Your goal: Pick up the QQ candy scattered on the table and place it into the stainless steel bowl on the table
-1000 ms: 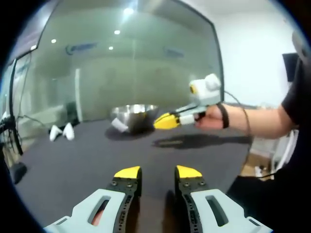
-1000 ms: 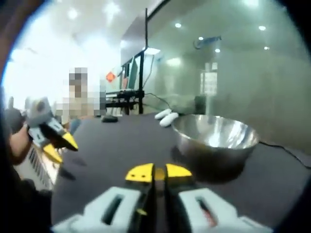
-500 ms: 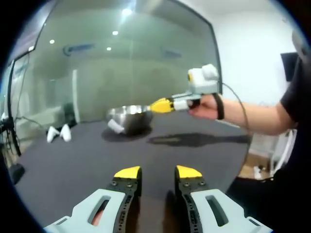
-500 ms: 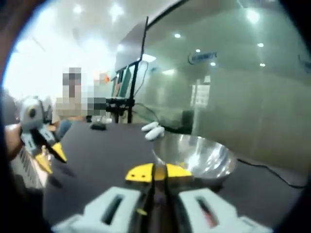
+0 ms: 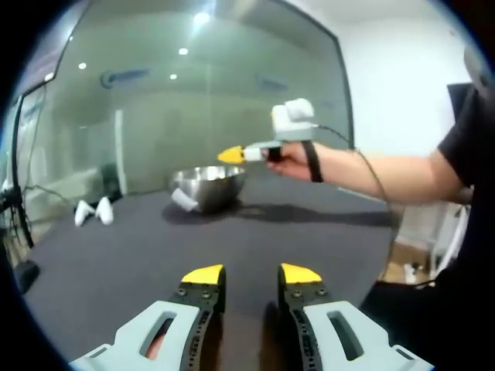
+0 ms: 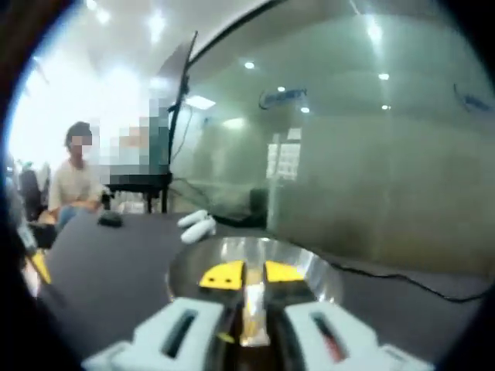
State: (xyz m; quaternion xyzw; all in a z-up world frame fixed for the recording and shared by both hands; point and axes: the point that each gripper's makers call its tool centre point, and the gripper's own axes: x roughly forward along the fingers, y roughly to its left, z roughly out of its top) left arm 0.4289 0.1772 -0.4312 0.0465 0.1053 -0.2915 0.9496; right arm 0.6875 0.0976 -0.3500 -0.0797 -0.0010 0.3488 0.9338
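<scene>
The stainless steel bowl (image 5: 207,185) stands on the dark table toward the back, with a white candy packet (image 5: 182,199) lying against its left side. A hand holds my right gripper (image 5: 232,154) in the air, its yellow tips just above the bowl's right rim. In the right gripper view the bowl (image 6: 309,267) lies directly below my right gripper (image 6: 253,273), which is shut on a thin pale QQ candy (image 6: 250,303). My left gripper (image 5: 251,274) hovers low over the near table, open with nothing between its fingers.
Two white rounded objects (image 5: 89,210) (image 6: 197,224) lie left of the bowl near a glass wall. A small black object (image 6: 110,219) and a thin cable (image 6: 387,274) rest on the table. A seated person (image 6: 73,182) is in the background. The table's right edge (image 5: 390,247) is near my sleeve.
My right gripper has risen and travelled toward the bowl, from beside it to over its rim; the bowl now sits under its jaws. The left gripper has stayed put.
</scene>
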